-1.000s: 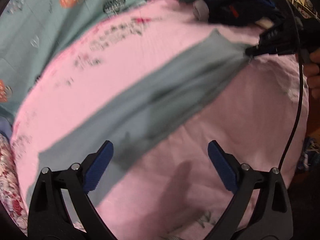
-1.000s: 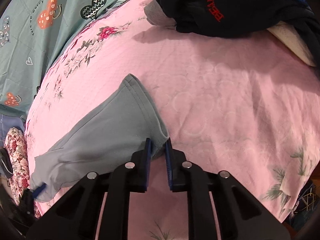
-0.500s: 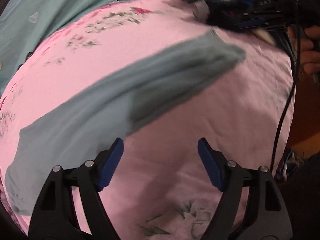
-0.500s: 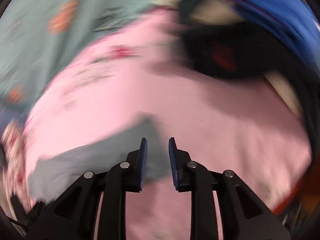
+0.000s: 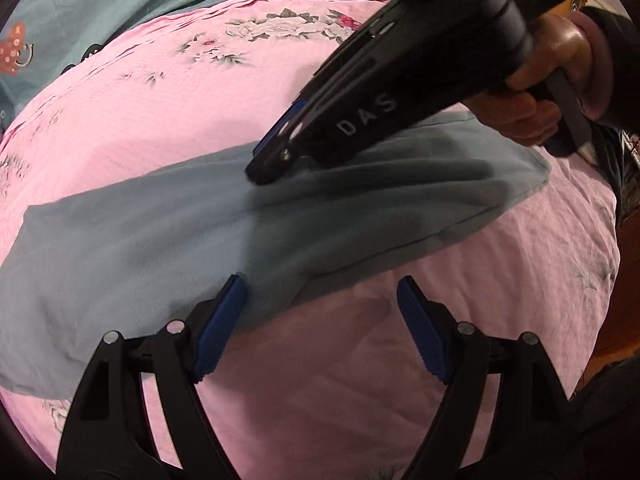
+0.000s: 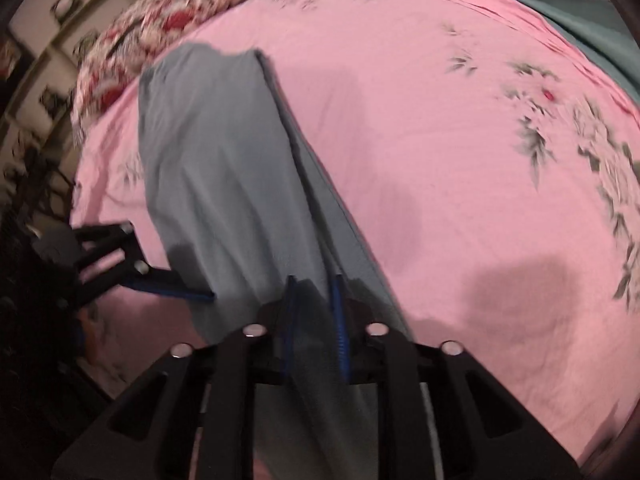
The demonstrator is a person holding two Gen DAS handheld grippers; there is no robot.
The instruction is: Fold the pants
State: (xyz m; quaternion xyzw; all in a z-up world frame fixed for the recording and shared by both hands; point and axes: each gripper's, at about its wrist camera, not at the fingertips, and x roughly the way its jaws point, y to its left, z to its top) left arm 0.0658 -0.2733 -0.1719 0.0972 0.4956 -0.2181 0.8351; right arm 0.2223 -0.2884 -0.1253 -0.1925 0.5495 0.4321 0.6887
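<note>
On the pink bed the grey pants lie stretched flat, mid-fold. The right gripper is clamped on a fabric ridge near their middle; the left gripper gapes empty over the near edge and should close there next.

Open pink bedspread is seen beside the grey pants. Passage over the pants is blocked by the right gripper; the far edge is bounded by a floral pillow.
</note>
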